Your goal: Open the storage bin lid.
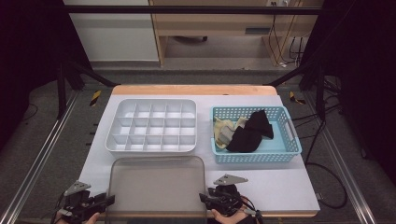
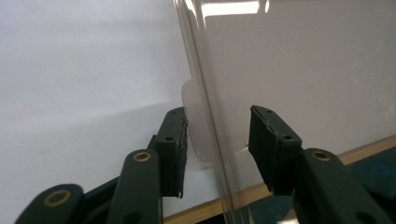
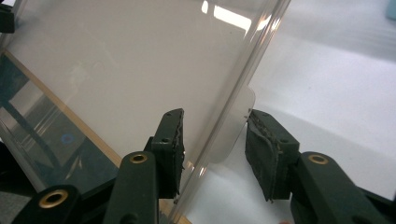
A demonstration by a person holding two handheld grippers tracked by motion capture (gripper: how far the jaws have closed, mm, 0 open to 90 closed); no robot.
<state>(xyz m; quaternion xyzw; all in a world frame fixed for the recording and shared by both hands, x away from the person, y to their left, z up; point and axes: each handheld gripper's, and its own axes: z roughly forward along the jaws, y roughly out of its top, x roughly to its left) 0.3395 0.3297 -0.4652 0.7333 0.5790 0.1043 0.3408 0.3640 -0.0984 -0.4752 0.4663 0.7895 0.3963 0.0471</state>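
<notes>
Clear plastic lid [image 1: 157,186] lying flat at the near edge of the white tabletop [image 1: 280,186], just in front of the white compartment tray [image 1: 152,126] that it looks made to cover. Flanked on both short sides: left gripper [image 1: 108,200] at its left edge, right gripper [image 1: 203,198] at its right edge, each with a small tab of the lid between its jaws. In the left gripper view, lid rim [image 2: 205,116] and tab [image 2: 194,121] between the pads, one pad close against the tab, the other standing clear, so open, not clamped. In the right gripper view, tab [image 3: 236,126] likewise inside a visible gap, pads off it on both sides: open too. Tray compartments empty. Beside the tray, to the right, a light blue basket [image 1: 289,140] holding black socks [image 1: 250,133] and a pale yellow-and-grey sock [image 1: 224,130]. Judged step: lid set down at the front, off the tray, grip on both tabs let go. Next move, by the look of it: drawing both grippers back sideways off the tabs without dragging the lid, then reaching past it to the basket for a sock.
</notes>
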